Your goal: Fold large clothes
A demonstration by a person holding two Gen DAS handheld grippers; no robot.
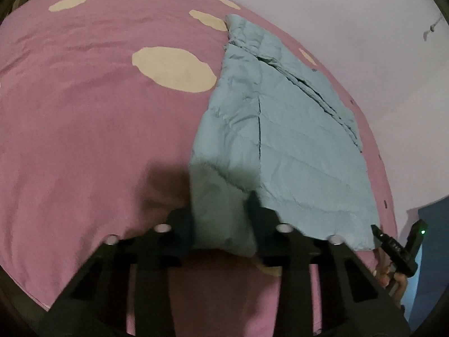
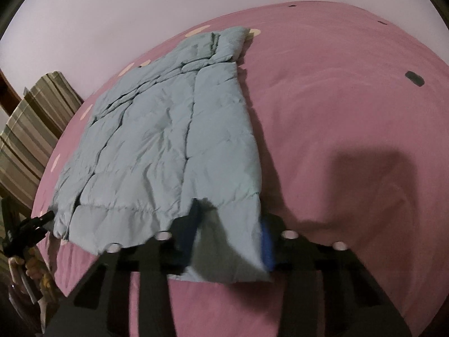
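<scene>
A light blue quilted jacket (image 1: 280, 129) lies flat on a pink bed (image 1: 84, 126), sleeves folded in. My left gripper (image 1: 221, 210) sits at the jacket's near left hem corner, with the fabric between its open fingers. My right gripper (image 2: 233, 224) sits at the near right hem corner of the jacket (image 2: 168, 140), also with fabric between its open fingers. Each gripper shows at the edge of the other's view: the right one (image 1: 398, 244) and the left one (image 2: 25, 230).
The pink bedcover (image 2: 350, 112) has cream spots (image 1: 172, 68) and small dark spots (image 2: 414, 78). A pale wall (image 1: 364, 14) runs behind the bed. A striped curtain (image 2: 31, 129) hangs at the left of the right wrist view.
</scene>
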